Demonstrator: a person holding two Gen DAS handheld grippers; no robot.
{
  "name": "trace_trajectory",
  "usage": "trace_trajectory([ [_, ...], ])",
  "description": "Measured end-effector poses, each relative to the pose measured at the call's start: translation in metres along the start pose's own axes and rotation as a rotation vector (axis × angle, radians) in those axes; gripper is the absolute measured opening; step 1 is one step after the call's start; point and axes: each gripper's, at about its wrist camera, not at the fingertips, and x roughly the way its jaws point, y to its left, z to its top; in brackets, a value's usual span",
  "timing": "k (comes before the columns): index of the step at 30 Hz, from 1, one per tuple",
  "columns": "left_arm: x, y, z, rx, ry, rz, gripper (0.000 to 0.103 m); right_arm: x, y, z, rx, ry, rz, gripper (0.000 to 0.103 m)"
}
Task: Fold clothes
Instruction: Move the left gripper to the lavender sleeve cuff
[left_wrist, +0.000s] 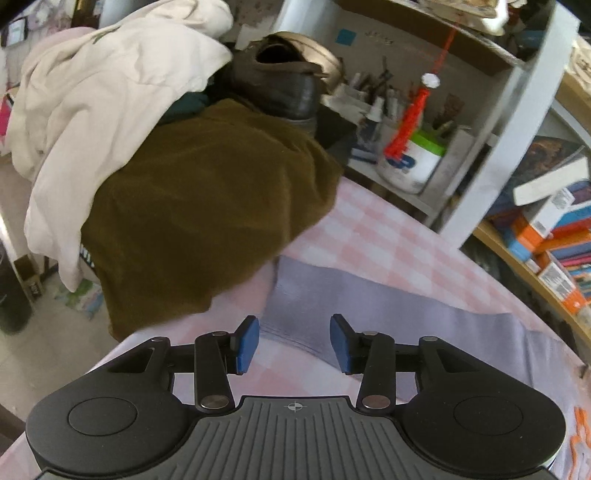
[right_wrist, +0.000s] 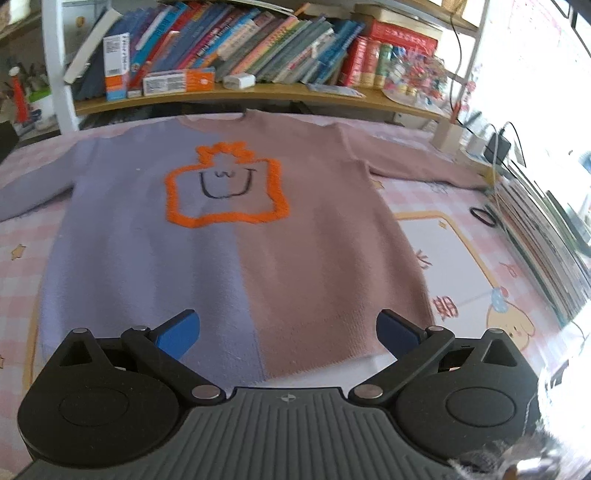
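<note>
A sweater (right_wrist: 236, 236), lilac on its left half and dusty pink on its right, lies flat and face up on a pink checked cloth, with an orange outlined figure on the chest. Its sleeves spread out to both sides. My right gripper (right_wrist: 288, 332) is open and empty just above the sweater's bottom hem. My left gripper (left_wrist: 293, 341) is open and empty over the cuff end of the lilac sleeve (left_wrist: 369, 314), which stretches to the right.
A brown garment (left_wrist: 199, 210) and a cream garment (left_wrist: 110, 92) are heaped at the table's left end, with a black shoe (left_wrist: 284, 85) behind. A bookshelf (right_wrist: 236, 55) runs along the back. Cables and stacked books (right_wrist: 535, 221) line the right edge.
</note>
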Motion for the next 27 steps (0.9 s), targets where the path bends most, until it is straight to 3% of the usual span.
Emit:
trace_trajectory([
  [5,0.007,-0.002,0.000,-0.027,-0.007,0.015,0.040,0.000,-0.002,-0.003,-0.012,0.011,-0.006,0.103],
  [21,0.019,-0.016,-0.003,-0.179,0.015,-0.103,0.039,0.005,-0.003,0.002,-0.013,0.019,-0.014,0.103],
  [23,0.020,-0.009,0.000,-0.197,0.003,-0.083,0.035,0.006,-0.004,0.003,-0.008,0.017,-0.017,0.103],
  [25,0.022,-0.007,0.002,-0.206,0.001,-0.063,0.019,0.006,-0.004,0.004,-0.004,0.016,-0.014,0.103],
  [27,0.023,-0.005,0.003,-0.214,-0.001,-0.046,0.012,0.007,-0.003,0.005,-0.007,0.016,-0.007,0.103],
])
